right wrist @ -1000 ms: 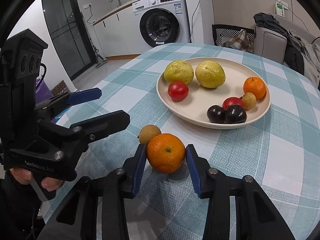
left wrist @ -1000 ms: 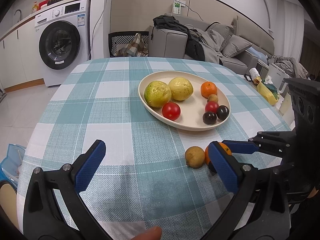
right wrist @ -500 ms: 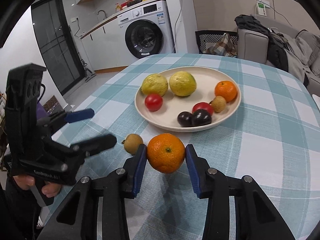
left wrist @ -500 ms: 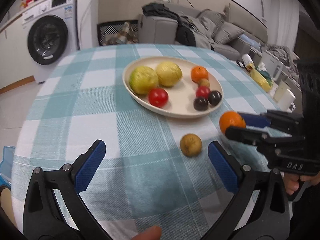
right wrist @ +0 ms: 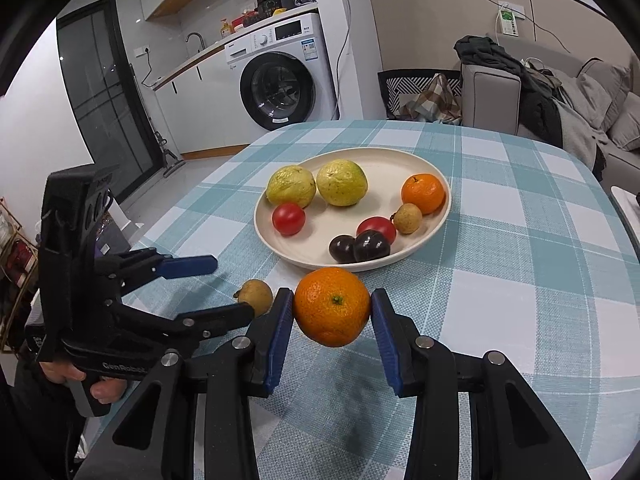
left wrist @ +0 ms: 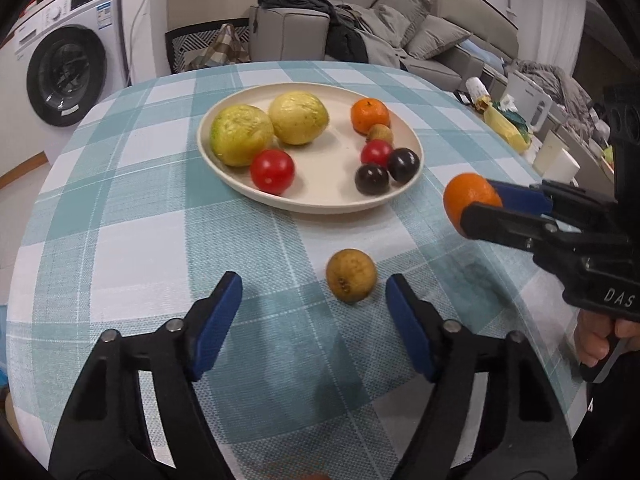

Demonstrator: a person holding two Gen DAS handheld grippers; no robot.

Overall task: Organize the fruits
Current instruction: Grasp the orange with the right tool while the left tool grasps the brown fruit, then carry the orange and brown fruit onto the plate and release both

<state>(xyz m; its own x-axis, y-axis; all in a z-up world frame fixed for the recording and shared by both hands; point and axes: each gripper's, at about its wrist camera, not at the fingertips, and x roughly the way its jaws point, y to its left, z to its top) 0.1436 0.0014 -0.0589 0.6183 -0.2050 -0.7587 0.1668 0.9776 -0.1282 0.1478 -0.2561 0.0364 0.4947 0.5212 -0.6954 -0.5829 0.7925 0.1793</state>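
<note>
Two grips running: right gripper [right wrist: 331, 320] clamping orange [right wrist: 332, 306] aloft; left gripper [left wrist: 314, 300] closing, brown fruit [left wrist: 351, 275] off-centre, not yet touched, risking roll-away.

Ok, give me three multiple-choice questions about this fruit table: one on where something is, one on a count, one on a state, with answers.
1. Where is the small brown fruit that is off the plate?
A. On the tablecloth between the left gripper's fingers
B. On the plate
C. On the sofa

2. How many oranges are in view?
A. One
B. Two
C. Four

3. What is the right gripper doing?
A. Standing empty
B. Clamping a tomato
C. Holding an orange off the table

Answers: 1 A, it lies on the cloth, pads apart from it as the jaws close. 2 B, one on the plate, one gripped. 3 C, pads press its sides.
</note>
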